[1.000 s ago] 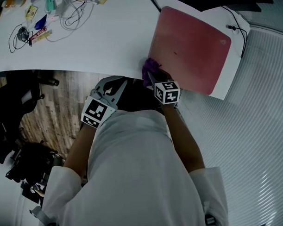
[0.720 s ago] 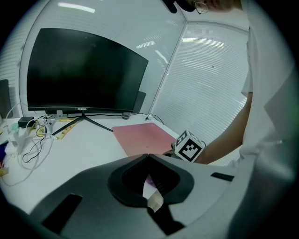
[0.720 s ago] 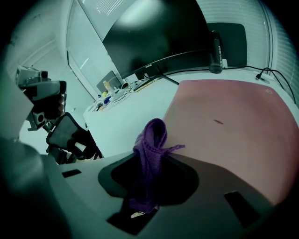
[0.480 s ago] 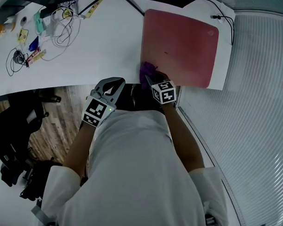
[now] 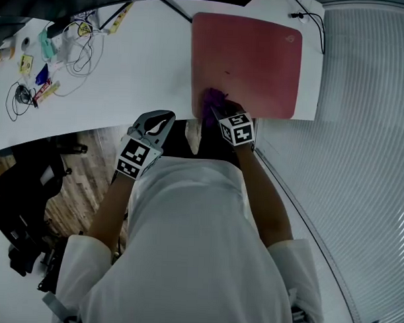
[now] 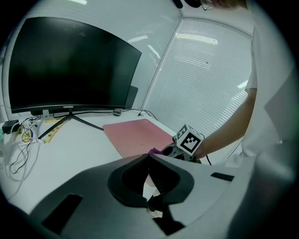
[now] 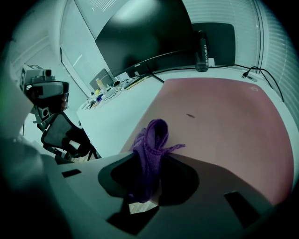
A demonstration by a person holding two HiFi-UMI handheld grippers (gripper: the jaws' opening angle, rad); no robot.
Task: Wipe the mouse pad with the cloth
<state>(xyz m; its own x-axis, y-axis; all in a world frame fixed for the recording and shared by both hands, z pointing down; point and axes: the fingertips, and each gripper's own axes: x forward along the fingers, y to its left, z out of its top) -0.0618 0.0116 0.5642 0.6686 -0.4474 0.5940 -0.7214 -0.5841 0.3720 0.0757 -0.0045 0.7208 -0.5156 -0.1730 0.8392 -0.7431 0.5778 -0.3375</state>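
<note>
A pink mouse pad (image 5: 248, 63) lies at the right end of the white desk (image 5: 139, 69); it also shows as the mouse pad (image 7: 224, 121) and the mouse pad (image 6: 135, 135). My right gripper (image 5: 216, 106) is shut on a purple cloth (image 5: 212, 98), which rests at the pad's near left corner. The bunched cloth (image 7: 150, 144) sticks out from between the jaws of the right gripper (image 7: 149, 156). My left gripper (image 5: 158, 121) hangs off the desk's near edge, its jaws together with nothing in them, as the left gripper (image 6: 148, 161) shows.
A curved black monitor (image 6: 70, 70) stands at the back of the desk. Cables and small items (image 5: 54, 46) clutter the desk's left part. A black cable (image 5: 313, 22) runs past the pad's far right corner. An office chair (image 5: 22, 191) sits on the wood floor at left.
The head camera has shifted, so the desk and pad sit further left in view. The right gripper stays at the pad's near left corner with the cloth; the left gripper holds its place.
</note>
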